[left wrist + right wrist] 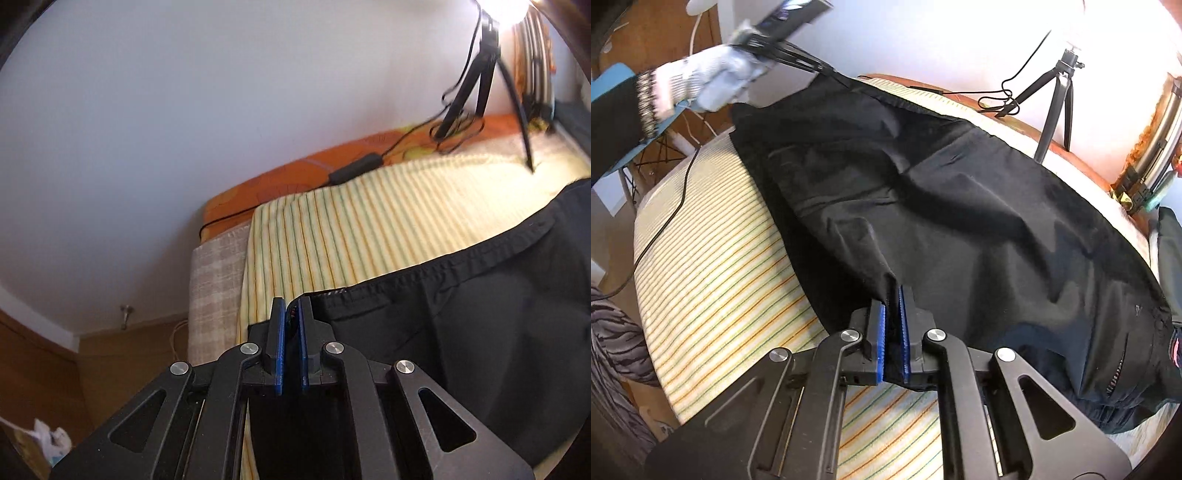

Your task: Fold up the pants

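Observation:
Black pants point(942, 206) lie spread over a striped yellow bed cover point(720, 288). My right gripper point(894, 295) is shut on a near edge of the pants, with black cloth pinched between its blue pads. My left gripper point(291, 306) is shut on the waistband corner of the pants point(461, 314). In the right wrist view the left gripper point(834, 74) shows at the far left corner of the pants, held by a gloved hand point(713, 85), lifting that corner off the bed.
A black tripod point(1056, 107) with loose cables stands at the far side of the bed by the white wall. An orange sheet point(295, 173) edges the mattress. A blue chair point(613, 88) and a wooden floor lie to the left of the bed.

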### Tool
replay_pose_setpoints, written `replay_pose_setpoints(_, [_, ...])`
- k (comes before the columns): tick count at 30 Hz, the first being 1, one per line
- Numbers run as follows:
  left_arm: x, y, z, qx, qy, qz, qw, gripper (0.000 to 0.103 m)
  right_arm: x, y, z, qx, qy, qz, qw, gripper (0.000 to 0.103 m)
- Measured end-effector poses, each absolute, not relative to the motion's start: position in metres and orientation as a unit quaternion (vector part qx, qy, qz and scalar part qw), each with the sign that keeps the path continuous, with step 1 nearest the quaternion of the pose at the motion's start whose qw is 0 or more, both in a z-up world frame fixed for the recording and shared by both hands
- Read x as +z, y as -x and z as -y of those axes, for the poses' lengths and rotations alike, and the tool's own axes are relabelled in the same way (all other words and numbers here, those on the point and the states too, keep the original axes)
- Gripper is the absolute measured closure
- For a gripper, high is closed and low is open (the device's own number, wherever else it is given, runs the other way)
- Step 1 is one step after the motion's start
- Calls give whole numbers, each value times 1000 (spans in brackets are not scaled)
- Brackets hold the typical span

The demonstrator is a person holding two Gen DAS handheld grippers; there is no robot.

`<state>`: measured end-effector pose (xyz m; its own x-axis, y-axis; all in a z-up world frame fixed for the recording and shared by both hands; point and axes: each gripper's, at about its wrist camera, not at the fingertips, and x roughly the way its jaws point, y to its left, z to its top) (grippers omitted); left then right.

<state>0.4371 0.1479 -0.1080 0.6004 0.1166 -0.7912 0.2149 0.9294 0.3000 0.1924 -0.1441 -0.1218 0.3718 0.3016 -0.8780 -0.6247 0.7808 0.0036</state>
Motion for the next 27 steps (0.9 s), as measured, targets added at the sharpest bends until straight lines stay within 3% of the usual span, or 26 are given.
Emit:
replay_pose_setpoints(4, [-123,-447,-147,-32,-192,-477,857,98,-116,-197,151,300,160,-479,809,97])
replay_pose_setpoints(8, [-114,-449,-165,-8,-177,-476,862,91,-123,-201,156,304,159,-490,802,98])
replay_pose_setpoints(13, [-91,-425,-195,1,-109,-463,880,90,-130,-192,143,298,202,-486,797,98])
replay_pose_setpoints(16, [-90,-397,-207,-16,-67,-468,881,75,-128,-190,139,294,211,-480,799,98])
replay_pose_setpoints(17, [-92,-385,-212,-27,-50,-472,880,66,-129,-191,139,293,212,-480,799,98])
replay_pose_setpoints(18, [-96,-372,-218,-31,-28,-478,877,63,-129,-191,139,292,212,-481,799,98])
replay_pose_setpoints(22, [-114,-329,-237,-49,59,-499,863,63,-129,-191,139,290,206,-483,800,98])
replay_pose_setpoints(27, [-133,-314,-229,-53,77,-515,852,61,-132,-190,138,285,203,-488,799,98])
